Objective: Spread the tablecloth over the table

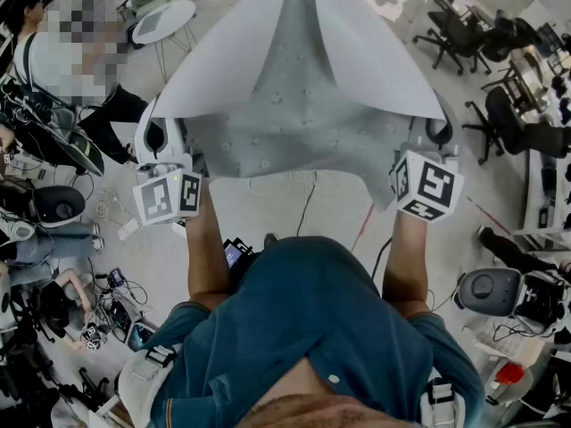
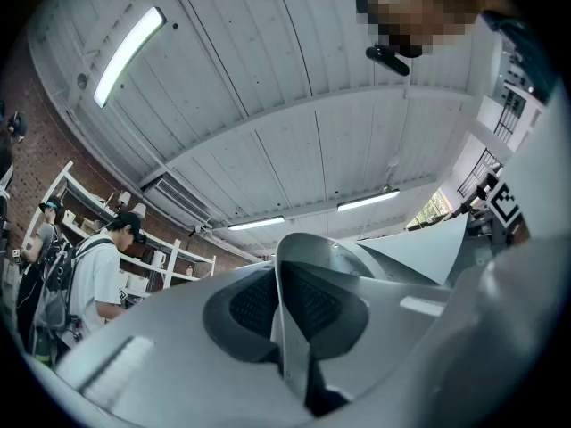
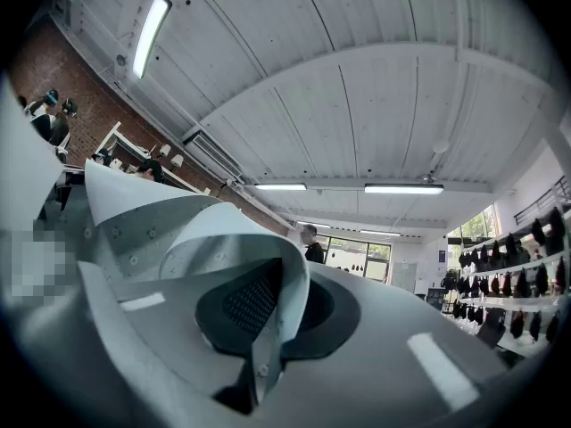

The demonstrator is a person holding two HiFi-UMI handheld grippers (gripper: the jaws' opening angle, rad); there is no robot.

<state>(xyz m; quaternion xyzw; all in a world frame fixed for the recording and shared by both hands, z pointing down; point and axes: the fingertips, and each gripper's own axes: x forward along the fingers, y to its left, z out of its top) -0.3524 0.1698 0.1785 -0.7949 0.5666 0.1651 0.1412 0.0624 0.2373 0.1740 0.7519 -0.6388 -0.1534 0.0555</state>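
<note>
A pale grey tablecloth (image 1: pixel 303 87) with small flower prints hangs spread in the air in front of me, held up by two corners. My left gripper (image 1: pixel 159 143) is shut on its left corner; in the left gripper view (image 2: pixel 290 328) the cloth edge (image 2: pixel 287 283) is pinched between the dark pads, jaws pointing at the ceiling. At the other corner my right gripper (image 1: pixel 428 139) is shut too; the right gripper view (image 3: pixel 268 324) shows the cloth (image 3: pixel 205 239) curling out of the closed jaws. The cloth hides whatever lies under it.
A person (image 1: pixel 71 69) stands at the far left beside a small round table (image 1: pixel 165 20). Office chairs (image 1: pixel 464 34) stand at the far right. Cables and gear (image 1: pixel 107 301) litter the floor at my left; a red line (image 1: pixel 363 228) crosses the floor.
</note>
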